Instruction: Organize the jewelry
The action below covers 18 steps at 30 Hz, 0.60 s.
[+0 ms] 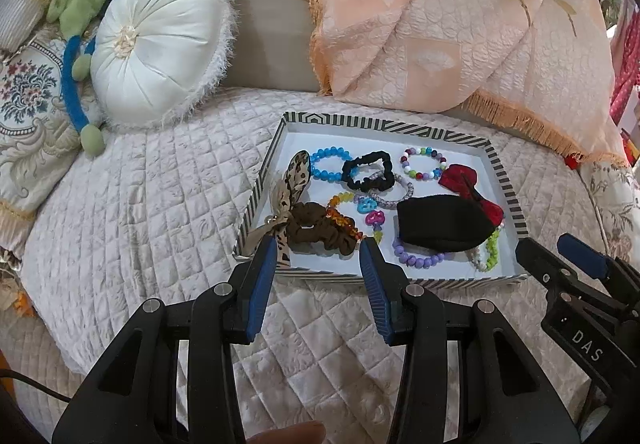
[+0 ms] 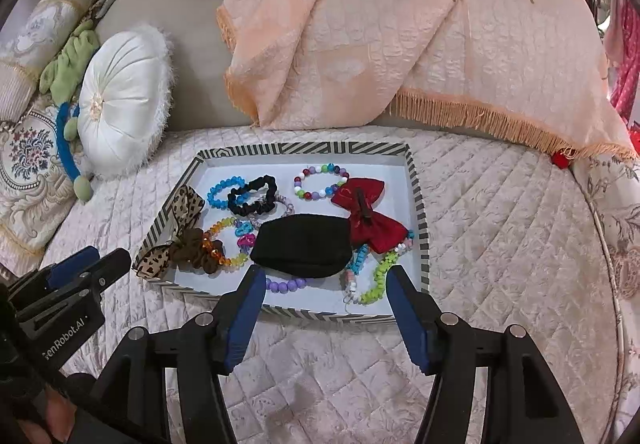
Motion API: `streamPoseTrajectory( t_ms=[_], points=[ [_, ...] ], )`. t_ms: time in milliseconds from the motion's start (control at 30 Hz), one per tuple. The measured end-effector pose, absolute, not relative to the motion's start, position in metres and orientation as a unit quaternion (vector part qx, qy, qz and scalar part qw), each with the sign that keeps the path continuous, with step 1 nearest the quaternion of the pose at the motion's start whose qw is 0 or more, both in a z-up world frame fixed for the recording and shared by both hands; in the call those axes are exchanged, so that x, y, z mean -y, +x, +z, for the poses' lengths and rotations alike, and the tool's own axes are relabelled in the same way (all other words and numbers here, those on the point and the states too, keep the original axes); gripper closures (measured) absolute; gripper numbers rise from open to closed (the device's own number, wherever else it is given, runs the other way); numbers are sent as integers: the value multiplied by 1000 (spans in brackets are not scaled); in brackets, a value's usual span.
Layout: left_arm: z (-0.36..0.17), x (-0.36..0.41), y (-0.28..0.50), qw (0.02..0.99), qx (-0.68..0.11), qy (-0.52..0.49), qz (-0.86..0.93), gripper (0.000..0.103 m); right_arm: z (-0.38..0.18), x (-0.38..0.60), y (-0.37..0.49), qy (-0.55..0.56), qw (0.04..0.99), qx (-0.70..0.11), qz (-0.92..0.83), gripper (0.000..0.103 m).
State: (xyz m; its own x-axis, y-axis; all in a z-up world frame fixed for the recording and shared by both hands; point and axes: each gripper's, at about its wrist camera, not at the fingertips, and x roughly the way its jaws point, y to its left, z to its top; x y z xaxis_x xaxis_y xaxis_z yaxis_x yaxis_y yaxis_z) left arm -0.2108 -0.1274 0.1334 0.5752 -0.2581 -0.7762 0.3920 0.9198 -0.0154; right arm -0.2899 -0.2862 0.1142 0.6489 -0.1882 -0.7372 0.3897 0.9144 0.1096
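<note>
A striped-rim tray (image 1: 400,128) (image 2: 304,148) lies on the quilted bed. In it lie a black pouch (image 1: 444,222) (image 2: 304,244), a red bow (image 1: 468,187) (image 2: 364,211), a black scrunchie (image 1: 366,168) (image 2: 252,195), a brown scrunchie (image 1: 320,230) (image 2: 194,248), a leopard bow (image 1: 292,183) (image 2: 182,211) and several bead bracelets, one blue (image 1: 330,161) and one purple (image 2: 286,286). My left gripper (image 1: 318,244) is open and empty over the tray's near left rim. My right gripper (image 2: 326,276) is open and empty over the near rim, just before the pouch.
A round white cushion (image 1: 160,51) (image 2: 120,111) and a green and blue plush toy (image 1: 80,55) lie at the left. A peach fringed blanket (image 1: 460,23) (image 2: 400,23) is draped behind the tray. Embroidered pillows (image 1: 28,99) line the left edge.
</note>
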Motion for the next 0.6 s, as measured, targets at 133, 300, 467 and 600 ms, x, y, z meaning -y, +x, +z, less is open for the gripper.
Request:
streamPoseTrajectory(
  t_ms=[133, 300, 467, 600],
  points=[
    [135, 128, -216, 886, -417, 83, -185, 61, 118, 284, -293, 128, 901, -382, -162, 41],
    [138, 129, -220, 887, -412, 86, -188, 61, 119, 282, -294, 124, 900, -387, -158, 40],
    [139, 128, -222, 889, -409, 87, -187, 61, 120, 281, -297, 125, 901, -385, -156, 40],
    [140, 128, -224, 889, -408, 88, -186, 61, 120, 281, -298, 123, 901, -386, -154, 40]
  ],
)
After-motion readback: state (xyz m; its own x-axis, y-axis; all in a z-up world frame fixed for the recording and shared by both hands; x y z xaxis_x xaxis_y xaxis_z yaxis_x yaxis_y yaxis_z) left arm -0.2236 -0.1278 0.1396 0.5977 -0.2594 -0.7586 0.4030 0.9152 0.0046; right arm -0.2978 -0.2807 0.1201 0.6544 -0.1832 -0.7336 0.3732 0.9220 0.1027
